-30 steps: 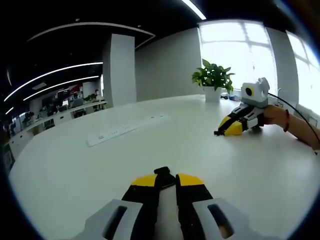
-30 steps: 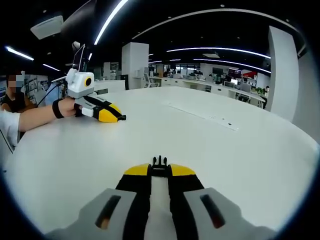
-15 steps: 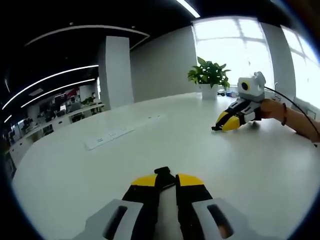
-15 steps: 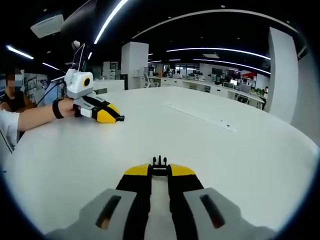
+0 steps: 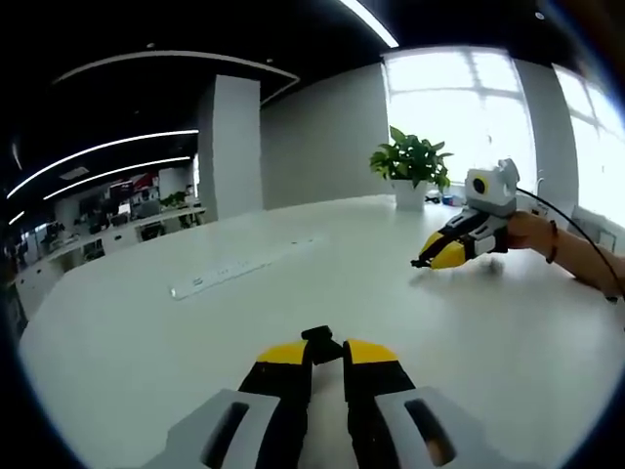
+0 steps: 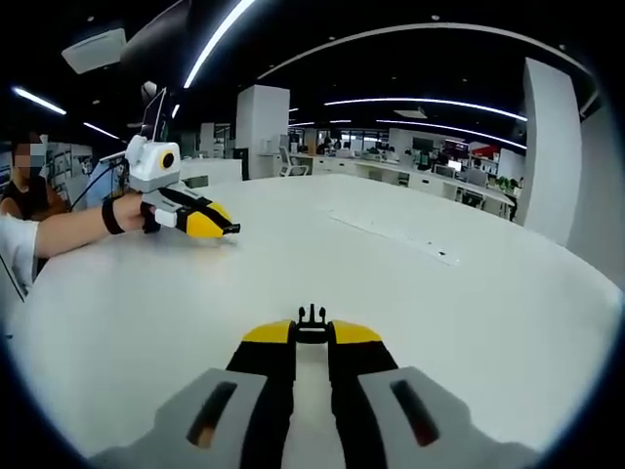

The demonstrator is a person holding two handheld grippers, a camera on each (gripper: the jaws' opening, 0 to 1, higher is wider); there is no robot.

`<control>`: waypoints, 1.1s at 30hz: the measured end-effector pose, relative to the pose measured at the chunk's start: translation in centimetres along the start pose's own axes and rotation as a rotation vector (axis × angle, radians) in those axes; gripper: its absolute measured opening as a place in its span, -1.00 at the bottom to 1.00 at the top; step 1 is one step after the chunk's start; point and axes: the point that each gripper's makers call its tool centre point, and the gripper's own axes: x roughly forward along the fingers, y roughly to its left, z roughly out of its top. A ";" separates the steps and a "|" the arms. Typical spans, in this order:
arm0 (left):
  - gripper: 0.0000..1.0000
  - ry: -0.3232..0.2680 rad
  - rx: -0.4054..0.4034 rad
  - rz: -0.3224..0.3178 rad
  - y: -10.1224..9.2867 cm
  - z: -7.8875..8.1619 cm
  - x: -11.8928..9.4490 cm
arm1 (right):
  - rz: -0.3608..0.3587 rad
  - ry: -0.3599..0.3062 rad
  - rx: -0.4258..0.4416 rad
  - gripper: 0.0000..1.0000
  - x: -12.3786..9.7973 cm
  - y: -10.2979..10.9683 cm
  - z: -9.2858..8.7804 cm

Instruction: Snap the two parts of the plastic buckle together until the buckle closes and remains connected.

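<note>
1. Left gripper view: the left gripper [image 5: 323,352] is clamped on a black buckle part [image 5: 320,340], pinched at its yellow tips just above the white surface [image 5: 146,352]. Across the surface, well apart, the right gripper [image 5: 437,254] holds a small dark piece at its tip, a hand [image 5: 532,231] behind it. A power strip [image 5: 229,273] lies flat; a potted plant [image 5: 413,166] stands by the window.

2. Right gripper view: the right gripper [image 6: 312,332] grips the pronged buckle part [image 6: 312,317]. The left gripper shows far left, near a sleeve [image 6: 18,248].
</note>
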 end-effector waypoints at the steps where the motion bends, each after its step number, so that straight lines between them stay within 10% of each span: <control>1: -0.78 0.002 0.003 0.003 0.1 0.0 0.0 | 0.001 0.000 0.000 -0.77 0.0 0.0 0.0; 33: -0.77 -0.029 0.015 -0.027 -1.0 1.3 -0.6 | 0.005 -0.012 -0.010 -0.76 0.1 0.1 0.7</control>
